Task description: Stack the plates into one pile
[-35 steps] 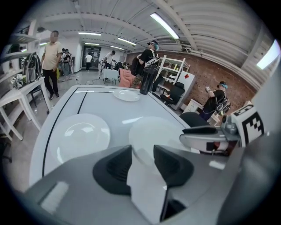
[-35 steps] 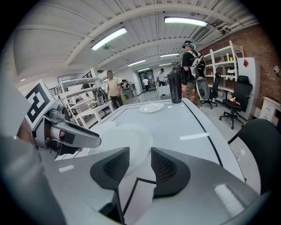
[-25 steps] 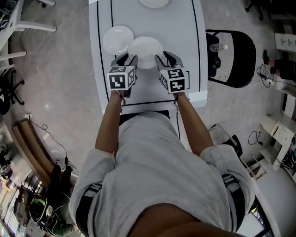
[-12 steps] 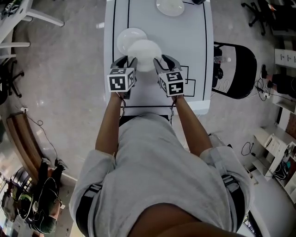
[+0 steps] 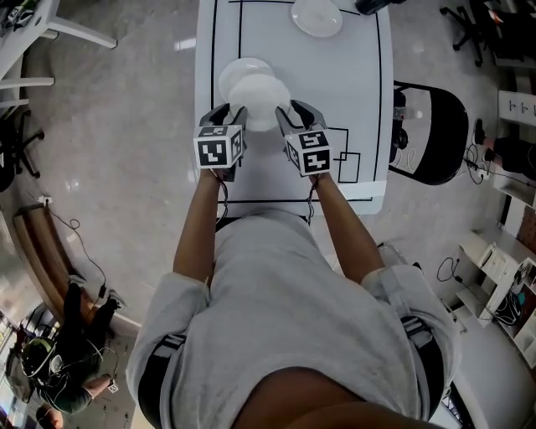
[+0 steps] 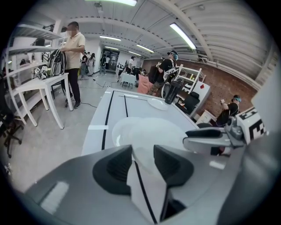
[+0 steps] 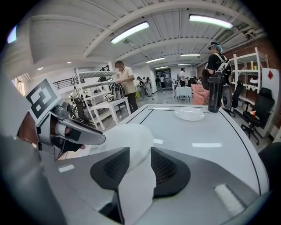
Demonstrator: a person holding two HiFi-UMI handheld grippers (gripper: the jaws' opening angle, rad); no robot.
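A long white table (image 5: pixel 352 84) marked with black lines runs away from a person in a grey top (image 5: pixel 285 318), who stands at its near edge. A black chair (image 5: pixel 431 134) stands on the floor beside the table's right edge. Over the left half of the table, towards the near end, a white plate (image 5: pixel 261 99) hangs between the two tools. The left gripper (image 5: pixel 230 111) has its fingers closed on the plate's near-left rim. The right gripper (image 5: pixel 295 109) has its fingers closed on the near-right rim. In each gripper view the white rim runs between the dark pads. From above, this plate overlaps a second plate (image 5: pixel 241 70) that lies on the table by the left edge; whether the two touch cannot be told. A third plate (image 5: pixel 316 17) lies well apart at the far end, nearer the right edge. A dark bottle (image 7: pixel 214 94) stands upright near it, towards the far right corner.
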